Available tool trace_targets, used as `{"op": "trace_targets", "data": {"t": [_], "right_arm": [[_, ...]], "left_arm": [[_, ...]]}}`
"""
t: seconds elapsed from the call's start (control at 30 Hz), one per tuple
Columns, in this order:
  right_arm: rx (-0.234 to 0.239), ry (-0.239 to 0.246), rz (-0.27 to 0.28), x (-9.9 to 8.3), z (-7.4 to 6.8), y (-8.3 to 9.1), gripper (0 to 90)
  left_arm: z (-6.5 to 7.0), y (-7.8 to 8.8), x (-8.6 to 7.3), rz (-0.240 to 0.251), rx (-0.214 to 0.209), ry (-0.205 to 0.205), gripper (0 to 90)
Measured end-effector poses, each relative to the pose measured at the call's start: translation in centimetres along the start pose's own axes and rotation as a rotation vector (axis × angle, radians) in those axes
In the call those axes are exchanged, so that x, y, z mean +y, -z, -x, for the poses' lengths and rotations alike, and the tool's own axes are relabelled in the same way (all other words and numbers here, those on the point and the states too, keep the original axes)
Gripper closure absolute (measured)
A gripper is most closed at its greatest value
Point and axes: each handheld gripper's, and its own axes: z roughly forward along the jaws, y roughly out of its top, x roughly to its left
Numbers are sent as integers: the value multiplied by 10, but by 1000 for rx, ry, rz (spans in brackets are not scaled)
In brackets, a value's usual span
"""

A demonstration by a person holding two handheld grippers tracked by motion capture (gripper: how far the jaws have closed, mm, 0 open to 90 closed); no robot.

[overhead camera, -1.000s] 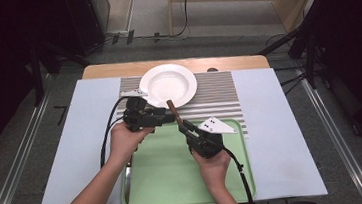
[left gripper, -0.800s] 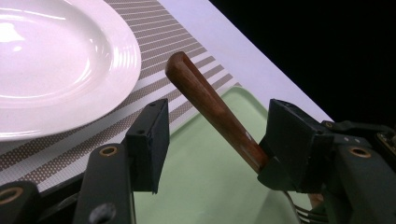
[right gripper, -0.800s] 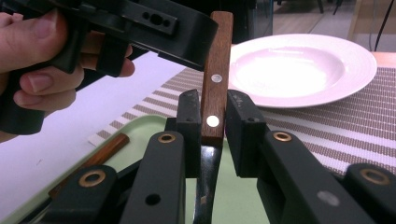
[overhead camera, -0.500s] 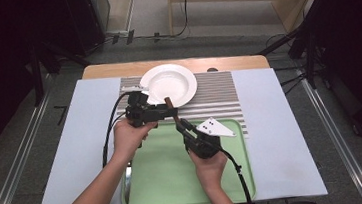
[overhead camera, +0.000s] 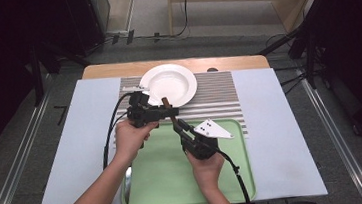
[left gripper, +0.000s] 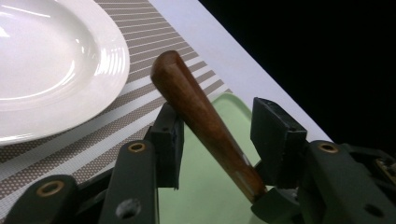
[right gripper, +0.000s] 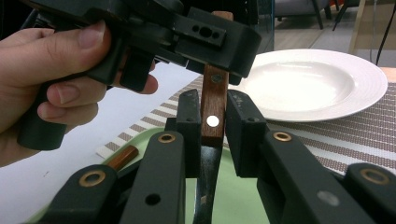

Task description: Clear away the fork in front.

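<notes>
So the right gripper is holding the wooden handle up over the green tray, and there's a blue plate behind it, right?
Nearly. The plate is white, not blue, as the right gripper view shows. The rest holds: the right gripper is shut on the wooden handle above the green tray, with the plate behind on the striped mat.

no readable text, labels or signs
</notes>
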Motion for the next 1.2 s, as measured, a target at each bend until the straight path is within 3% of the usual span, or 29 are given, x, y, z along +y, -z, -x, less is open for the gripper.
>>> {"op": "trace_targets", "data": {"t": [0.47,0.7,0.83,0.93,1.1,1.17,1.2], "right_arm": [[6,-7,3,-1,1,-1,749],[10,-19,5,-3,1,-1,748],[11,-24,8,-3,1,0,752],[11,-55,-23,-5,2,-3,754],[21,-61,-32,-6,4,-4,753],[31,-51,-21,-6,4,-4,727],[30,-36,-11,-6,4,-4,668]], "left_arm": [[-7,-1,-2,0,-29,46,672],[-9,-1,-2,-4,-37,56,687],[-10,-1,-2,0,-71,75,708],[-7,-1,-2,-4,-84,65,755],[-9,-1,-2,-4,-135,102,799],[-11,0,-1,-3,-140,111,800],[-11,1,-1,-3,-137,108,800]]}}
